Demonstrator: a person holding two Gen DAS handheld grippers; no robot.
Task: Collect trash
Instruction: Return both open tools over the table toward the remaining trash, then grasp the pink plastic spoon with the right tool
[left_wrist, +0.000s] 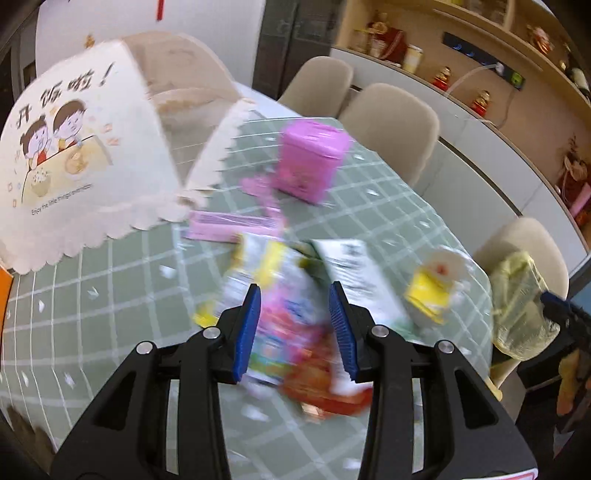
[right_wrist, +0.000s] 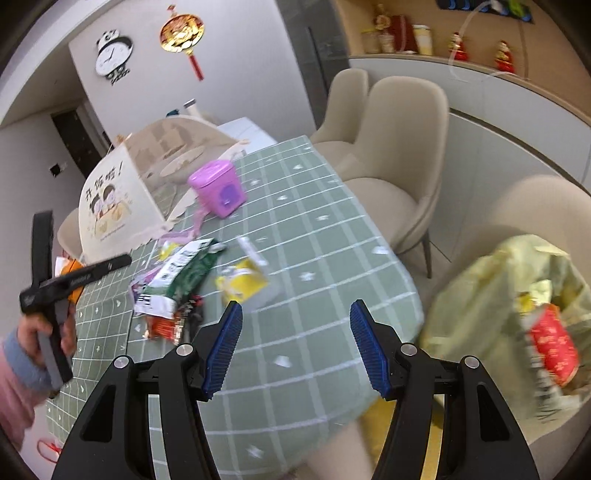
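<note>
A heap of snack wrappers (left_wrist: 288, 317) lies on the green checked tablecloth (left_wrist: 110, 288); it also shows in the right wrist view (right_wrist: 177, 280). My left gripper (left_wrist: 295, 328) is open, its blue pads on either side of a pink and white wrapper. A yellow and white packet (left_wrist: 432, 291) lies to the right of the heap; it also shows in the right wrist view (right_wrist: 243, 284). My right gripper (right_wrist: 295, 347) is open and empty above the table's near edge. A pale green trash bag (right_wrist: 517, 317) holding red wrappers sits on a chair at the right.
A pink box (left_wrist: 314, 158) and a folding mesh food cover (left_wrist: 74, 155) stand at the back of the table. Pink paper strips (left_wrist: 229, 225) lie behind the heap. Beige chairs (right_wrist: 399, 155) line the right side. Shelves (left_wrist: 480, 66) run along the wall.
</note>
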